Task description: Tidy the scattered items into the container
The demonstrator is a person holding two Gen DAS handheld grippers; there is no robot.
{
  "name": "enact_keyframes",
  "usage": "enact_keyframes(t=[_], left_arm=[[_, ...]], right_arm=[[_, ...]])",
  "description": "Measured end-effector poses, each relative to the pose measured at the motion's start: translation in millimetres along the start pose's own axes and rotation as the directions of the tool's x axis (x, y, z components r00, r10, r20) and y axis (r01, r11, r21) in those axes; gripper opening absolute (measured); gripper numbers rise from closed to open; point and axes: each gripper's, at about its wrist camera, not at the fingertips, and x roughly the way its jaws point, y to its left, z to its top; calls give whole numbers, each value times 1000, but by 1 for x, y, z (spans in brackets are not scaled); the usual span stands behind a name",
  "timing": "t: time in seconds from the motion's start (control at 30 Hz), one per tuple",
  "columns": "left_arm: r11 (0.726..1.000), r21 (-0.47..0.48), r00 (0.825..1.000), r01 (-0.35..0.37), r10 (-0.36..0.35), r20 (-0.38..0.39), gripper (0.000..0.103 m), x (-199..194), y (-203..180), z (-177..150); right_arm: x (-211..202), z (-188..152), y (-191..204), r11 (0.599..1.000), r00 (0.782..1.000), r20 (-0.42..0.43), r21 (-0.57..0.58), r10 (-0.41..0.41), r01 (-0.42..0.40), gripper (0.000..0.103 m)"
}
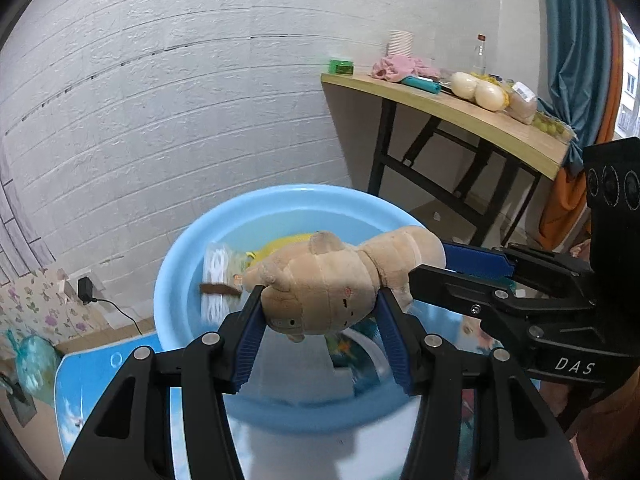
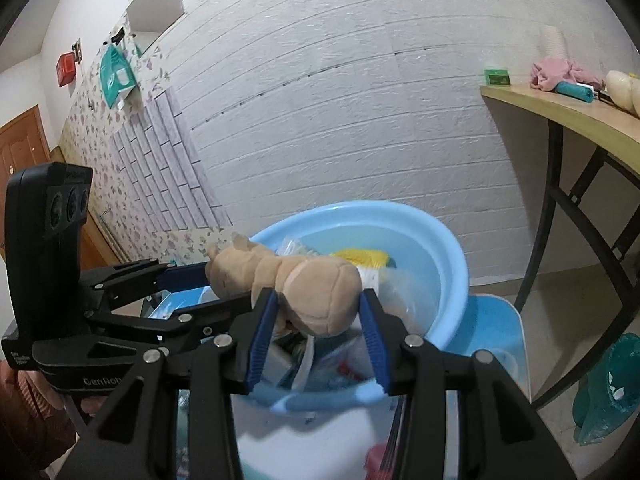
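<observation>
We find plush bear (image 1: 320, 280) soft, light, squashy. Left gripper (image 1: 320, 304) pinches head, right gripper (image 2: 318, 308) rump, both part-closed, above basin (image 1: 180, 264).

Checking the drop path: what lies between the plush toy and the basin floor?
Nothing in the air; below the plush toy, the basin already holds packets, seen in both wrist views.

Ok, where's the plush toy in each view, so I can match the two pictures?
Left wrist view: plush toy lower centre, head clamped by the left gripper, body by the right gripper coming in from the right.
Right wrist view: plush toy centre, body clamped by the right gripper, head at left.
Shared landmark: blue basin under the toy.
</observation>
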Motion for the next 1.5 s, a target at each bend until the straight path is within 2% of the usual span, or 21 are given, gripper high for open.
enact_keyframes(t=[0.27, 0.33, 0.4, 0.47, 0.53, 0.63, 0.77, 0.87, 1.03, 1.27, 1.5], left_arm=[[998, -66, 999, -16, 14, -29, 54, 30, 13, 11], [996, -84, 999, -15, 12, -36, 55, 34, 16, 11], [995, -95, 999, -37, 34, -37, 63, 34, 19, 11], [993, -101, 998, -59, 55, -36, 71, 33, 23, 10], [993, -99, 997, -72, 68, -40, 74, 30, 25, 8], [987, -96, 992, -128, 125, -29, 79, 22, 26, 6], [982, -124, 989, -146, 146, -10, 86, 8, 32, 6], [973, -132, 982, -188, 186, -27, 86, 0, 33, 6], [965, -139, 975, -221, 214, -67, 90, -14, 33, 2], [947, -166, 962, -273, 265, -71, 94, -48, 37, -6], [938, -182, 956, -294, 286, -66, 94, -76, 42, -17]], right_arm=[[31, 14, -19, 1000, 1000, -19, 22, -5, 6, 43], [34, 14, -20, 1000, 1000, -27, 26, -10, 10, 47], [37, 14, -24, 999, 999, -33, 41, -20, 21, 56], [37, 13, -26, 998, 999, -39, 55, -33, 35, 60], [38, 11, -26, 998, 999, -46, 58, -28, 30, 61], [35, 10, -21, 998, 997, -44, 34, -57, 59, 61], [29, 10, -16, 997, 997, -41, 30, -71, 72, 61], [29, 10, -13, 995, 994, -65, 34, -92, 94, 61], [19, 9, 2, 993, 992, -67, 32, -111, 113, 61], [8, 11, 23, 990, 988, -78, 46, -131, 134, 73], [-3, 7, 53, 991, 987, -98, 12, -130, 132, 73]])
